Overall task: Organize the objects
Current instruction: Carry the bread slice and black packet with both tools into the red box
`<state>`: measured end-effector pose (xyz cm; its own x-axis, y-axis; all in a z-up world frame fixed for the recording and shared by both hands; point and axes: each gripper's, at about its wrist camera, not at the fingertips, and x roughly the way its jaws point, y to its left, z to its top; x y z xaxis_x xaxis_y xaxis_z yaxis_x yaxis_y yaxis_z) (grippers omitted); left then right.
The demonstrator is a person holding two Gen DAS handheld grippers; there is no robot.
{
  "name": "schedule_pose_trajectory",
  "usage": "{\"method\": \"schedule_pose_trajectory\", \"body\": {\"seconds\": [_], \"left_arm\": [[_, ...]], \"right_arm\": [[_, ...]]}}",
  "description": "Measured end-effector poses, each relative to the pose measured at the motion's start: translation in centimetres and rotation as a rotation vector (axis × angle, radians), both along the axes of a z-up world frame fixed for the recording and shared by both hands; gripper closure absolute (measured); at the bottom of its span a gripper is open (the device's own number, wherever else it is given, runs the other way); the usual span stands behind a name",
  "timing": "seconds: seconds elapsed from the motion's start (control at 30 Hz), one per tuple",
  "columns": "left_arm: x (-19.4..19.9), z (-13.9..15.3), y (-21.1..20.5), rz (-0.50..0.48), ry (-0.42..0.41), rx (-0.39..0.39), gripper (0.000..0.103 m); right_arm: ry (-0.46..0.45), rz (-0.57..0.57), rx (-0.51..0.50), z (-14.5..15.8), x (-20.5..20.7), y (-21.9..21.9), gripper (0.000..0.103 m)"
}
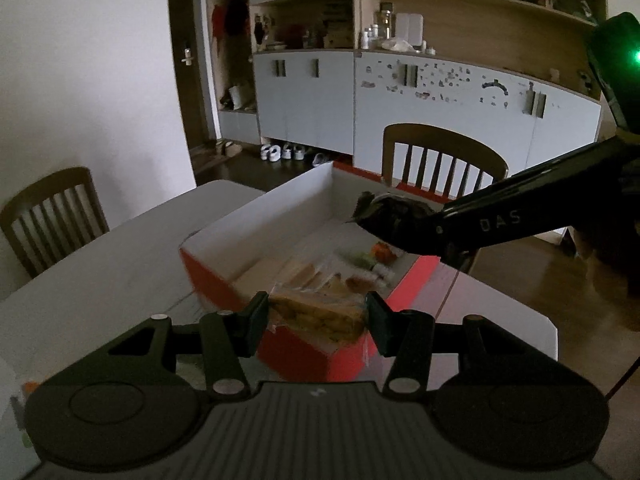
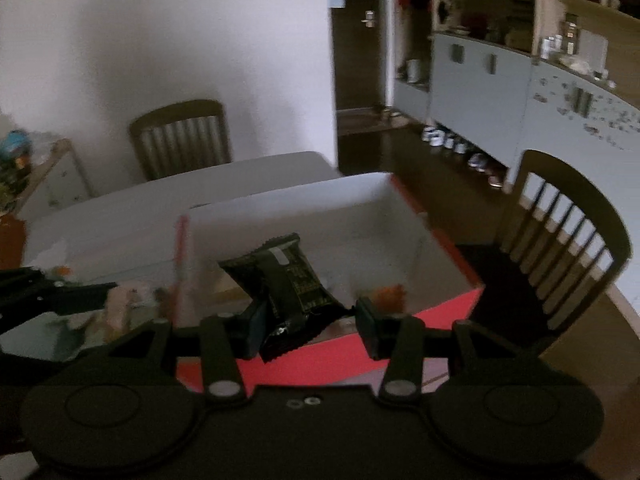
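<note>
A red box with white inner walls (image 1: 256,216) stands on the white table (image 1: 100,256). My left gripper (image 1: 318,322) is shut on a clear-wrapped yellow-brown snack (image 1: 316,316) and holds it over the box's near edge. My right gripper (image 2: 310,324) holds a black snack packet (image 2: 288,280) over the same box (image 2: 440,312); the packet touches the left finger, with a gap at the right finger. In the left wrist view the right gripper (image 1: 376,210) reaches in from the right, above the box, with the black packet (image 1: 394,216). Several wrapped snacks (image 1: 360,268) lie inside the box.
A wooden chair (image 1: 440,160) stands behind the box and another chair (image 1: 52,208) stands at the table's left side. Cabinets and shelves (image 1: 400,92) line the back wall. Loose items (image 2: 120,308) lie on the table left of the box. The left gripper (image 2: 60,292) shows at far left.
</note>
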<state>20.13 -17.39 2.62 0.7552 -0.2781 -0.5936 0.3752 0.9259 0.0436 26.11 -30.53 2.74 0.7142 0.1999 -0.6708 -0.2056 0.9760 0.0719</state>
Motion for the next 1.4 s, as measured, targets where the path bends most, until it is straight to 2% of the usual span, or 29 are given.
{"method": "schedule_pose_trajectory", "body": {"seconds": [0.27,0.5,1.03,1.4], "left_arm": [[4.1,-0.2,-3.8,-0.017,-0.001,0.042,0.052],[8.4,-0.4,-4.4,0.003,0.009,0.062,0.052],[19.2,-4.7,-6.6,0.018,0.181,0.096,0.052],[23.0,-8.0,-8.4,-0.005,0.288,0.155,0.052]], "right_arm": [[0.001,-0.038,-0.016,-1.0,2.6,-3.0,0.057],[0.012,-0.024,-0.035,-1.8,5.0,-4.0,0.057],[0.117,0.061,-0.127,-6.4,9.4,-3.6,0.057],[0.162,0.125,-0.207,-8.6,10.4,-1.3,0.057]]}}
